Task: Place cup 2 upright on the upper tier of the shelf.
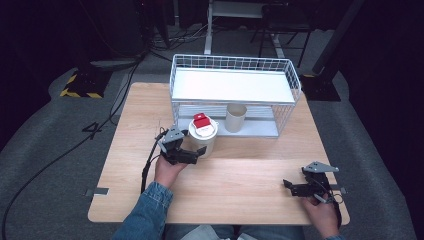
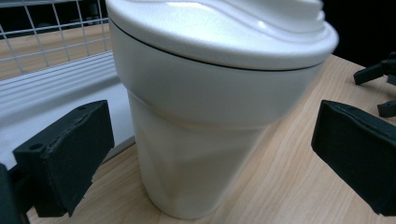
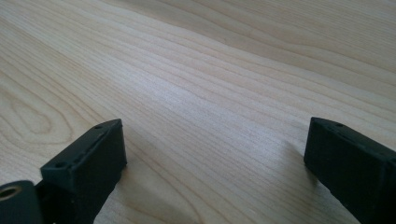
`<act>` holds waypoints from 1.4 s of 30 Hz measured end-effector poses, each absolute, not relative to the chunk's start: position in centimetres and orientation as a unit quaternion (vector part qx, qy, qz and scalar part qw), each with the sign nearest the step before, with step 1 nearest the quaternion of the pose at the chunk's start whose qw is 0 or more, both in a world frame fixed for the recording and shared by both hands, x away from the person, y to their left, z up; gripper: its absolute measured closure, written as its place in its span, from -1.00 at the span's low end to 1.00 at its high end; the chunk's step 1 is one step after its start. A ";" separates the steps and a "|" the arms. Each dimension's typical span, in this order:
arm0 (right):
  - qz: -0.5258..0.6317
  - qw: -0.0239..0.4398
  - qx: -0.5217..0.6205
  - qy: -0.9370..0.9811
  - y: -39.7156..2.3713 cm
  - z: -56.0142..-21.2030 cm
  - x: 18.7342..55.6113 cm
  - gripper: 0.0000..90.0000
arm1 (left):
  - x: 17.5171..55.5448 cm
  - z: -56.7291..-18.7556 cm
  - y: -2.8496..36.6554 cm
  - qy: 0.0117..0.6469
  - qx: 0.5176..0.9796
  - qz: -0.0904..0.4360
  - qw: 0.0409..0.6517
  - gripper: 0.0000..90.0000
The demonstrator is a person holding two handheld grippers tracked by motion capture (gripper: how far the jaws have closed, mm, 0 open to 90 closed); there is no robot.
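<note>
Dark flooring with trailing cables surrounds a light wooden bench [image 1: 240, 190]. A white wire rack [image 1: 235, 95] with a solid white shelf stands along the far edge of the bench; a plain beige cup [image 1: 236, 118] sits upright in its lower level.

A white lidded container [image 1: 203, 136] with a red-and-white label on its lid stands upright on the bench, just in front of the rack and left of the bench's centre line. The left tongs [image 1: 198, 154] are positioned at the near side of this container. In the left gripper view, the container [image 2: 205, 121] stands between the two jaws, which are spread wide, with a visible gap on each side; the pads do not press on its wall.

The right tongs [image 1: 290, 187] rest low near the near right corner of the bench, well apart from the container. In the right gripper view, their jaws stand wide apart over bare wood [image 3: 210, 84], with nothing between them.
</note>
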State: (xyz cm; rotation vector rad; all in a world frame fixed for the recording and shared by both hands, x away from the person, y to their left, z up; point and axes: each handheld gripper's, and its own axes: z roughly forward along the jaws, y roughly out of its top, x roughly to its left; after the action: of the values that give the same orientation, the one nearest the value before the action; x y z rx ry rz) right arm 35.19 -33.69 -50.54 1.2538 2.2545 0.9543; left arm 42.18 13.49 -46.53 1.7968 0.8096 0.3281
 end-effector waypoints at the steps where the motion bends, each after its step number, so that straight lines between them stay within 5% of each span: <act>1: 0.340 0.194 0.447 0.804 -33.7 -50.5 35.2 -0.87 | 42.3 -46.7 13.4 0.341 0.757 0.139 0.540 -1.00; 25: 0.340 0.196 0.447 0.804 -33.7 -50.5 35.2 -0.87 | 44.6 -48.0 11.1 0.347 0.762 0.114 0.535 -0.99; 42: 0.340 0.196 0.447 0.804 -33.7 -50.5 35.2 -0.87 | 44.6 -48.1 10.8 0.334 0.762 0.153 0.533 -0.79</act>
State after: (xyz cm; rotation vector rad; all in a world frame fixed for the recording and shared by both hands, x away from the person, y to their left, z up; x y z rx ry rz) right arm 35.17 -33.67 -50.54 1.2525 2.2528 0.9514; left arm 44.61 10.80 -48.10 1.8177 0.7963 0.3655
